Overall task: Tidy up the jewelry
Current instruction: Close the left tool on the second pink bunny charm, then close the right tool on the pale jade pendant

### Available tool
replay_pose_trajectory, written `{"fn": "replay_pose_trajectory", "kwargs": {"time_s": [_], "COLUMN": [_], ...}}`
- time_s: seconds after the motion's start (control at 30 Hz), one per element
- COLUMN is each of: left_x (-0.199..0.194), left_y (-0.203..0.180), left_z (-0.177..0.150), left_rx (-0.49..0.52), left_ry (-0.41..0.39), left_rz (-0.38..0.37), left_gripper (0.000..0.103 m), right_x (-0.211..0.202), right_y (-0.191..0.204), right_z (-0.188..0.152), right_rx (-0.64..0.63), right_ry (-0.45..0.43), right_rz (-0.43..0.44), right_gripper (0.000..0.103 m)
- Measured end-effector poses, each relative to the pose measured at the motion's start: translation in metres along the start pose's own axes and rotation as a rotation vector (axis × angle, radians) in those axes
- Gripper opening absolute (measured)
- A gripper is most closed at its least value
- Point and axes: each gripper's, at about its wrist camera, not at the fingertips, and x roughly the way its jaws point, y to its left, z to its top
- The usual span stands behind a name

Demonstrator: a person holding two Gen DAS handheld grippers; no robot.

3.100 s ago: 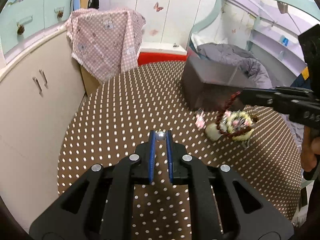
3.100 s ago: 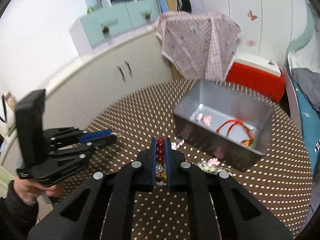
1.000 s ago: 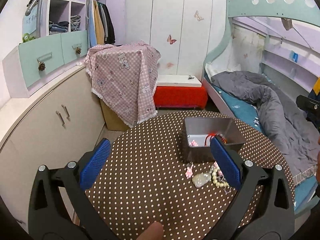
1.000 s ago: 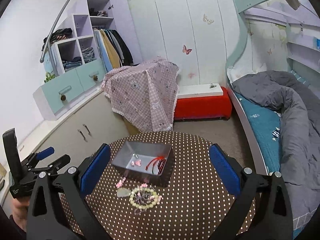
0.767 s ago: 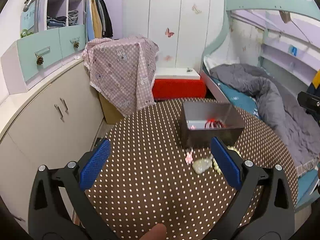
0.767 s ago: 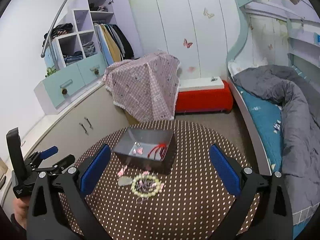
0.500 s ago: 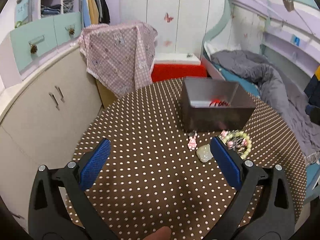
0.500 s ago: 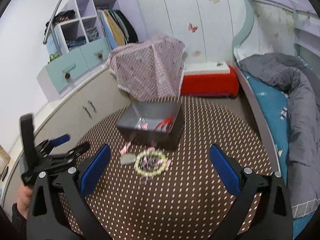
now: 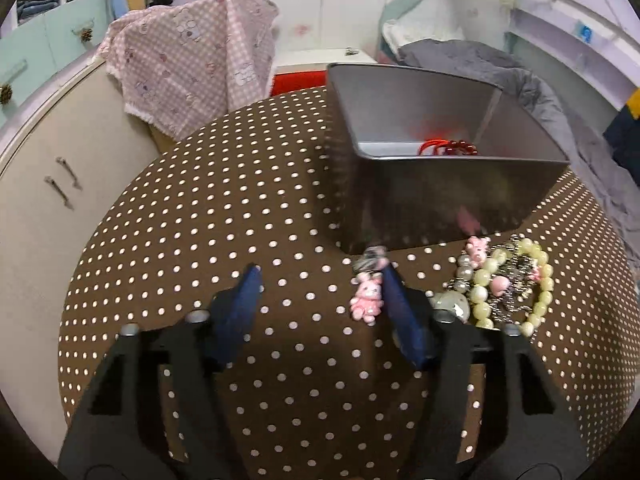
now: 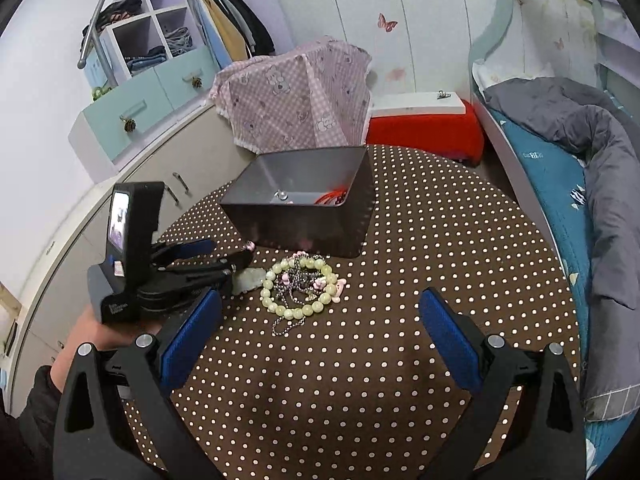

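From the left wrist camera, the left gripper [image 9: 318, 276] hangs low over the round table [image 9: 200, 216] with its brown, white-dotted cloth; its blue-padded jaws are closing, part-way in, and touch nothing. A small pink bear charm [image 9: 366, 296] lies between them, just inside the right-hand pad. Just beside it lie a pale stone pendant [image 9: 452, 304] and a bracelet [image 9: 516, 284] of pale green beads wound with a metal chain and pink charms. Behind them stands a grey box [image 9: 432, 200], near the table's far edge, with red beads inside.

From the right wrist camera, the right gripper [image 10: 320, 332] has its fingers spread wide and empty, above the near edge. The bracelet [image 10: 300, 288] lies mid-table, just before the box [image 10: 300, 216]. No writing is readable.
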Motion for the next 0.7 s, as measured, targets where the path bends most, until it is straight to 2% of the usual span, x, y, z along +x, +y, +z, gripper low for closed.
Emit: {"fn": "replay_pose_trajectory", "kwargs": {"time_s": [0.1,0.13,0.37,0.5,0.6,0.7], "left_x": [-0.006,-0.008,-0.026,-0.032,-0.035,-0.035], "left_y": [0.009,0.014,0.037,0.044,0.048,0.051], "left_z": [-0.006,-0.008,-0.031,-0.038,-0.043,-0.044], "left_rx": [-0.016,-0.027,-0.06,-0.073,-0.08,-0.084], "left_ry": [-0.009,-0.009,-0.018,-0.02,-0.02,-0.021], "left_rz": [-0.024,-0.028,-0.014,-0.005,0.003,-0.002], "left_gripper": [0.015,0.013,0.013,0.013,0.014,0.014], "right_x": [0.008,0.012,0.045,0.068,0.091,0.108], "right_y": [0.004,0.008,0.052,0.076,0.089,0.088], "right_z": [-0.001,-0.001,-0.001,0.001,0.003,0.009], "right_rx": [-0.011,-0.024,-0.185,-0.301,-0.395,-0.427], "right_ry": [0.016,0.022,0.083,0.118,0.152,0.167], "right_rz": [0.021,0.033,0.131,0.176,0.172,0.17], "right_gripper": [0.095,0.095,0.095,0.083,0.076,0.07]}}
